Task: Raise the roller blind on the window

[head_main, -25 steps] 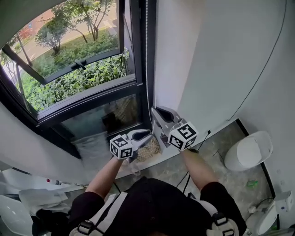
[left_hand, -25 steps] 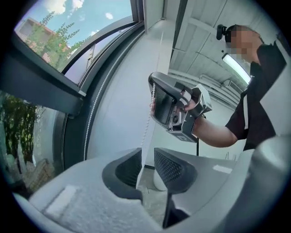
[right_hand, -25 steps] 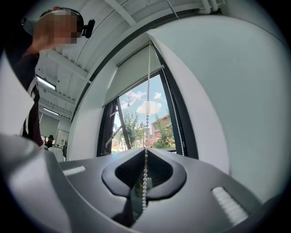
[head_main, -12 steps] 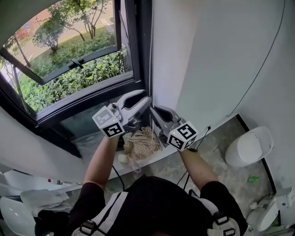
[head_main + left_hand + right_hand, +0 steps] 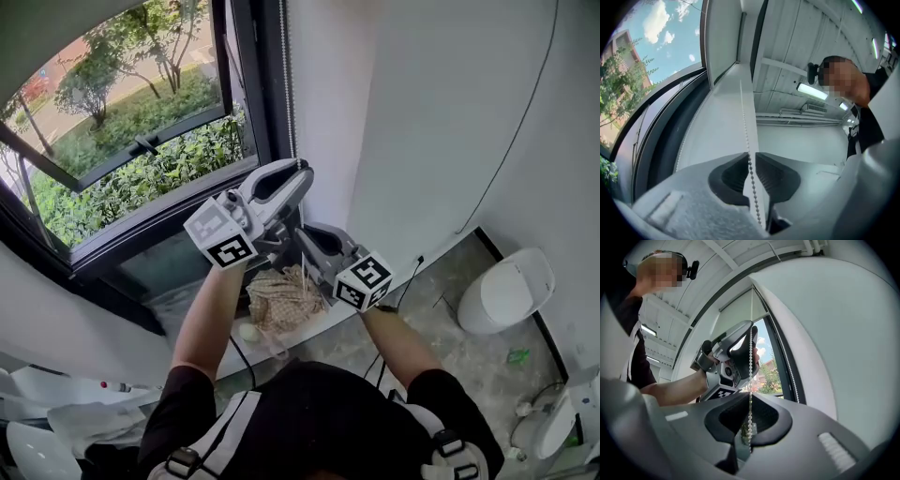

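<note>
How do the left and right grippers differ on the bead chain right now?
The left gripper sits higher on the bead chain than the right gripper. The left gripper's fingers, which have just been closing, stand slightly apart around the chain; the right gripper's fingers are clamped on it. Both work the same chain.

Glossy bead chain (image 5: 750, 376), matt grey plastic right gripper (image 5: 749, 397), smooth white wall (image 5: 441, 112).
</note>
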The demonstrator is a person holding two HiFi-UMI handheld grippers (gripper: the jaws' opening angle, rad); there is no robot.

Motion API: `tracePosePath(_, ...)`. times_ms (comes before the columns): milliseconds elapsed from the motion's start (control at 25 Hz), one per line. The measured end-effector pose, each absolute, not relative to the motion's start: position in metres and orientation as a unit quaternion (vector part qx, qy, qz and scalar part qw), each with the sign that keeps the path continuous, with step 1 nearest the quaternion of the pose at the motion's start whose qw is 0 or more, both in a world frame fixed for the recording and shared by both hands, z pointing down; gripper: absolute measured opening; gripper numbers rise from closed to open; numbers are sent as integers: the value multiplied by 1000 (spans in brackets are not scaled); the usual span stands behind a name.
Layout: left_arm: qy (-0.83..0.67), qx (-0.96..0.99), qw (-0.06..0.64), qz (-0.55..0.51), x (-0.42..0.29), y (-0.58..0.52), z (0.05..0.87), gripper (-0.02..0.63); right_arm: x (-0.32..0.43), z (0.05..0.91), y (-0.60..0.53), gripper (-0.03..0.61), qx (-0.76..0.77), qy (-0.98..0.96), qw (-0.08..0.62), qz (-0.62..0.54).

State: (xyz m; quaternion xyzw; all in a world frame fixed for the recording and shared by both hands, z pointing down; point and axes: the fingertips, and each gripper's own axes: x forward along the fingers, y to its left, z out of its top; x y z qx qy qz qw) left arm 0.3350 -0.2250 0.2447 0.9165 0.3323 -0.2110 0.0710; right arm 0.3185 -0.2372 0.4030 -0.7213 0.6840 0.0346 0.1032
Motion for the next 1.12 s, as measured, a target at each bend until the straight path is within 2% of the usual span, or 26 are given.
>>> tracePosePath(40, 332, 918, 64, -208, 335, -224, 246, 14, 319, 403, -237, 18, -722, 683, 102, 36)
tracePosePath(480, 291, 934, 32, -203, 336, -240, 255, 15, 318, 415, -241, 18, -722, 686, 87, 33)
tracePosePath(600, 284, 942, 42, -174, 340, -239, 293, 15, 312, 454, -246, 18, -723, 687, 72, -12)
tracePosePath(840, 255, 958, 89, -99, 338, -247, 411, 15, 304, 570, -239, 23, -713, 685, -24, -144)
tracePosePath(880, 249, 958, 103, -103, 336, -252, 416, 15, 303, 572, -234, 28, -711, 687, -23, -147)
tracePosePath(960, 237, 959, 108, -109, 333, -260, 416, 15, 305, 552, -226, 114, -712, 690, 4, -128)
tracePosePath(1120, 228, 962, 107, -107, 336, -269, 419, 15, 316, 474, -216, 120, -722, 686, 80, -38)
